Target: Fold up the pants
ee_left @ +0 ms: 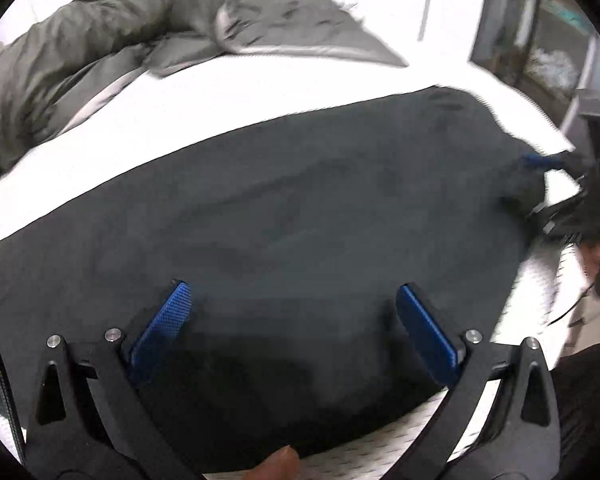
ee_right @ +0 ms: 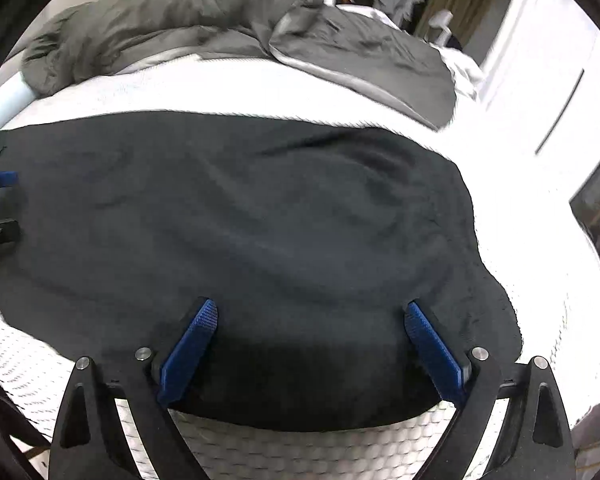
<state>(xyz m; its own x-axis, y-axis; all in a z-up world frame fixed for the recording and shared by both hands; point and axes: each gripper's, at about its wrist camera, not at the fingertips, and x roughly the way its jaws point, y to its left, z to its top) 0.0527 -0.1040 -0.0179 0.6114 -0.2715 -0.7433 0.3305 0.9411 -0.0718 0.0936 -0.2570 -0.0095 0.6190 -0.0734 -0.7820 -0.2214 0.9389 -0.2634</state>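
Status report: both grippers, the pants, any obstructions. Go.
Left gripper open, right gripper open, both over the cloth, nothing gripped. Dark pants lie spread flat on the white mattress. Grey duvet bunched at the far side, clear of the pants.

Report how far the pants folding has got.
Done: the dark pants lie flat on the white mattress as a broad, fairly smooth panel, seemingly folded at least once. In hand: nothing; the left gripper and right gripper both hover open over the near edge. Left: probably another fold to make it compact. The grey duvet behind is not involved.
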